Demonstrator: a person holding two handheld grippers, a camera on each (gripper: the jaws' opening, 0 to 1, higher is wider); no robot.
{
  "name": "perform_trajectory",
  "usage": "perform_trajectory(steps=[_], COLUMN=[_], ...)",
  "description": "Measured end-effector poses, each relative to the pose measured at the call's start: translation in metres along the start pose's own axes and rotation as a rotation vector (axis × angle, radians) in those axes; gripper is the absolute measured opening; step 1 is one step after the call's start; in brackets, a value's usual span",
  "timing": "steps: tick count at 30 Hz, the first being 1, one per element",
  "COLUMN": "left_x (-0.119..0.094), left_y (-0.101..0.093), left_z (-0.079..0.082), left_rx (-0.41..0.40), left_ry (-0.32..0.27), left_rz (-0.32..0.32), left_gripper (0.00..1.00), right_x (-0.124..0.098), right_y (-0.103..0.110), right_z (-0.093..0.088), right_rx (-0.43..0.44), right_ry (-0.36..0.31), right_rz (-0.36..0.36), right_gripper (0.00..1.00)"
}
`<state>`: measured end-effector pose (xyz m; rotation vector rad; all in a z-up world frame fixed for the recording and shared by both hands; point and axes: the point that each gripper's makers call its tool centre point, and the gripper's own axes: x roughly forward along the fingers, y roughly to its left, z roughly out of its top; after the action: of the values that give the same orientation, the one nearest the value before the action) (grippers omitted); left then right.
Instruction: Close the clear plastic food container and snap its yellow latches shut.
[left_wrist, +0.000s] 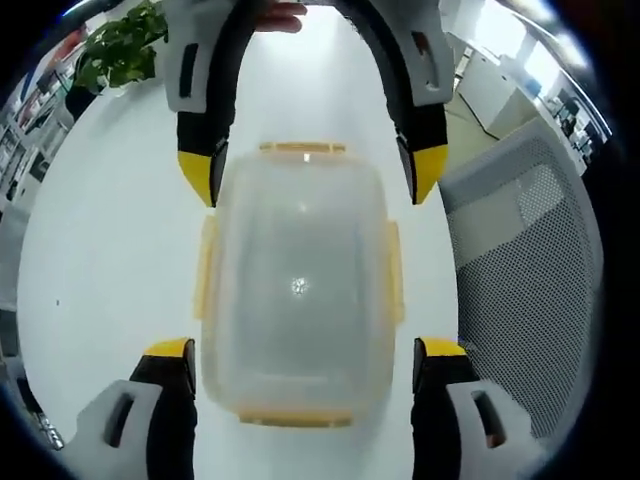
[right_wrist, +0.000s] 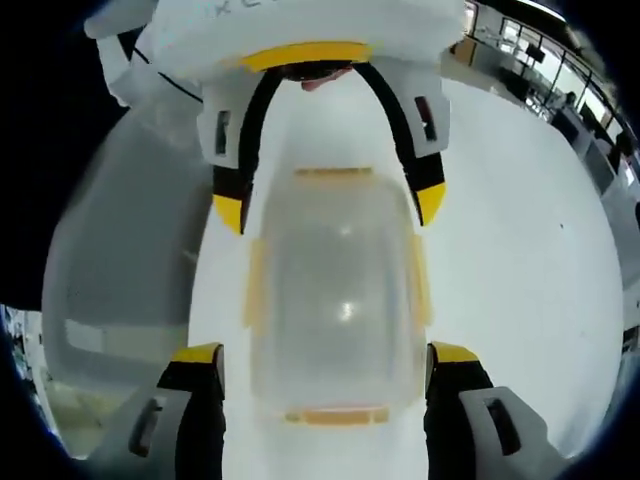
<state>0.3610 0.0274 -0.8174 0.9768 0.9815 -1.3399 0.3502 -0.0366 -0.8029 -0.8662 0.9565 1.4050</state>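
- The lid sits on the clear plastic food box (left_wrist: 300, 290) on the white table (left_wrist: 110, 250).
- Its yellow latches (left_wrist: 207, 265) look unsnapped, I think.
- The left gripper (left_wrist: 305, 365) and right gripper (right_wrist: 325, 365) wait wide apart, holding nothing.

Clear container (left_wrist: 300, 290) with yellow latches (left_wrist: 302, 149), white table (left_wrist: 120, 230), grey mesh chair (left_wrist: 530, 270), green plant (left_wrist: 118, 48)

surface: a white table (left_wrist: 110, 260), smooth and glossy, also seen in the right gripper view (right_wrist: 520, 260)
on it: a clear plastic food container (left_wrist: 300, 285) with its lid on, resting flat near the table's middle (right_wrist: 340, 300)
container trim: yellow latches (left_wrist: 303, 149) at its ends and along both long sides
at the far edge: a green potted plant (left_wrist: 118, 48), whether it stands on the table cannot be told
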Motion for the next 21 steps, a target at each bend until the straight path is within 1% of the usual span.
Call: perform_trajectory(steps=[2,6,11,14,21], left_x=[0.0005,0.0026,0.0054,0.0066,0.0072], left_y=[0.0003,0.0028,0.0026,0.0026,0.004], left_z=[-0.0007,-0.0009,-0.0016,-0.0016,-0.0017], left_rx=[-0.003,-0.002,0.0,0.008,0.01], left_ry=[0.0,0.001,0.011,0.018,0.026], left_rz=[-0.004,-0.006,-0.006,0.001,0.014], left_gripper=[0.86,0.83,0.84,0.84,0.84], right_x=[0.0004,0.0018,0.0034,0.005,0.0073], right_y=[-0.0019,-0.0037,-0.0075,-0.0081,-0.009], right_z=[-0.0011,-0.0022,-0.0042,-0.0056,-0.0068], right_rx=[-0.013,-0.019,-0.034,-0.041,-0.021], right_ry=[0.006,0.021,0.05,0.061,0.064], right_rz=[-0.01,-0.017,-0.028,-0.028,-0.039], right_gripper=[0.81,0.79,0.74,0.75,0.75])
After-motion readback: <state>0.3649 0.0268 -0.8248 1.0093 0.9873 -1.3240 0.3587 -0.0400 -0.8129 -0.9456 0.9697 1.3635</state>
